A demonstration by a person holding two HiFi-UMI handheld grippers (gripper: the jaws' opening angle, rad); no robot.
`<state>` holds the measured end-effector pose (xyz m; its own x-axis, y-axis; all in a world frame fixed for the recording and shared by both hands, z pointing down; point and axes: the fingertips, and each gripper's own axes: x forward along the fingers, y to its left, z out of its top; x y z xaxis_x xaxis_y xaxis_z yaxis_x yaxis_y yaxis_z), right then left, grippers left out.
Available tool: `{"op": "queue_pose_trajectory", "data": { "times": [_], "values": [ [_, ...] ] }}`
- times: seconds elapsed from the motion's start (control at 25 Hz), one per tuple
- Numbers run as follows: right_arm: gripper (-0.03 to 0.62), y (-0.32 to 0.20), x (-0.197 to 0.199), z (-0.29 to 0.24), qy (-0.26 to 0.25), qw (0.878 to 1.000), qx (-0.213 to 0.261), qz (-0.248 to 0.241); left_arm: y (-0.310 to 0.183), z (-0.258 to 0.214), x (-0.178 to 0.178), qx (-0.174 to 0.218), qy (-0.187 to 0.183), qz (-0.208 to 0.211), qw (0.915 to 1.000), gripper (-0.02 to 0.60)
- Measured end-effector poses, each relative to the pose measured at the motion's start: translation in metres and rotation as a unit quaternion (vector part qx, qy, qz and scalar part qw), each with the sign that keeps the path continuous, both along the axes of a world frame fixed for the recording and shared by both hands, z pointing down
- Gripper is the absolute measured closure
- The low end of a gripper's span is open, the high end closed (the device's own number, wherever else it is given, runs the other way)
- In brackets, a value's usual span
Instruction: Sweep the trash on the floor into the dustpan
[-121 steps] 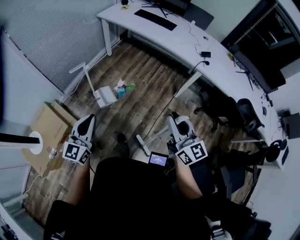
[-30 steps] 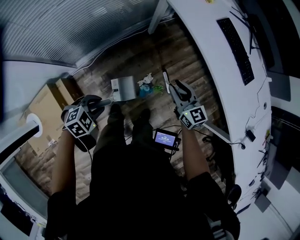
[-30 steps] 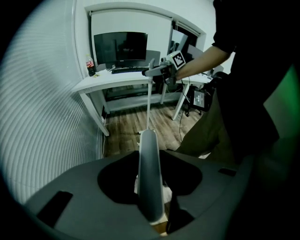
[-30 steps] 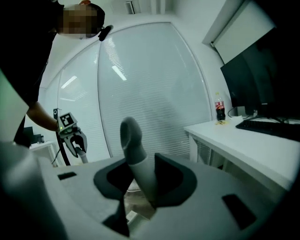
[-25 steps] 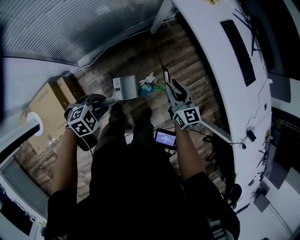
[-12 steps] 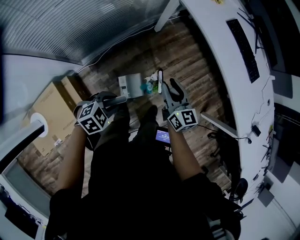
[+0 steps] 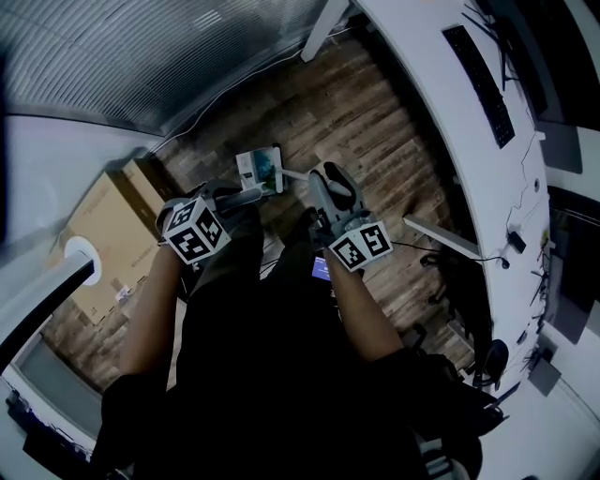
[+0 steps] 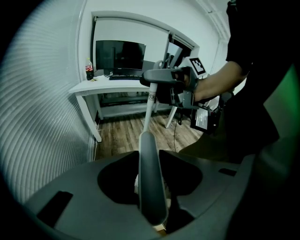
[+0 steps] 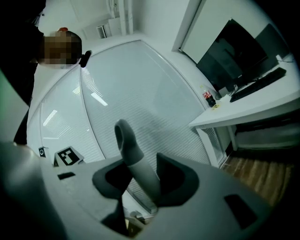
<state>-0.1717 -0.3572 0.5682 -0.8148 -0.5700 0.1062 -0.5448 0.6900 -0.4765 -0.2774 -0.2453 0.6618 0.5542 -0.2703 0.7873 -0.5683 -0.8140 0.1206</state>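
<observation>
Wood floor (image 7: pixel 375 131), white desk (image 7: pixel 441 122) alongside. Left gripper (image 8: pixel 150 176) clamped on dustpan handle (image 8: pixel 149 197); right gripper (image 9: pixel 140 180) clamped on broom handle (image 9: pixel 130 147). Dustpan (image 7: pixel 255 170) between grippers.

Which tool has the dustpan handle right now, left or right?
The left tool, shut on the grey dustpan handle that runs to the white dustpan; the right tool grips the broom handle instead.

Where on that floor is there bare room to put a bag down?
The widest bare patch is the wooden floor between the dustpan and the white desk, up to the desk leg. A narrower strip lies between the dustpan and the blinds. It is crowded close to the person, around the dustpan and the cardboard box.
</observation>
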Motion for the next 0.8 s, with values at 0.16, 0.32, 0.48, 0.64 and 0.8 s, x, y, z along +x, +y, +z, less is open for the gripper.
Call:
{"op": "queue_pose_trajectory", "data": {
  "times": [0.16,0.32,0.48,0.64,0.8],
  "values": [
    [0.454,0.008,0.005,-0.01,-0.021,1.0,0.002,-0.009,0.0,0.001,0.001,0.002,0.006,-0.001,1.0,0.451],
    [0.459,0.009,0.025,-0.021,-0.036,0.999,0.011,0.009,0.002,0.001,0.001,0.003,0.003,0.0,1.0,0.451],
    [0.466,-0.001,0.053,-0.043,-0.029,0.998,0.036,0.041,0.003,0.001,-0.001,0.009,-0.001,-0.002,1.0,0.451],
    [0.476,-0.018,0.087,-0.072,-0.032,0.994,0.057,0.082,0.005,0.003,-0.003,0.013,-0.017,-0.002,0.9998,0.451],
    [0.486,-0.025,0.106,-0.109,-0.038,0.992,0.091,0.081,0.013,0.005,-0.008,0.004,-0.024,-0.005,0.9997,0.424]
  ]
}}
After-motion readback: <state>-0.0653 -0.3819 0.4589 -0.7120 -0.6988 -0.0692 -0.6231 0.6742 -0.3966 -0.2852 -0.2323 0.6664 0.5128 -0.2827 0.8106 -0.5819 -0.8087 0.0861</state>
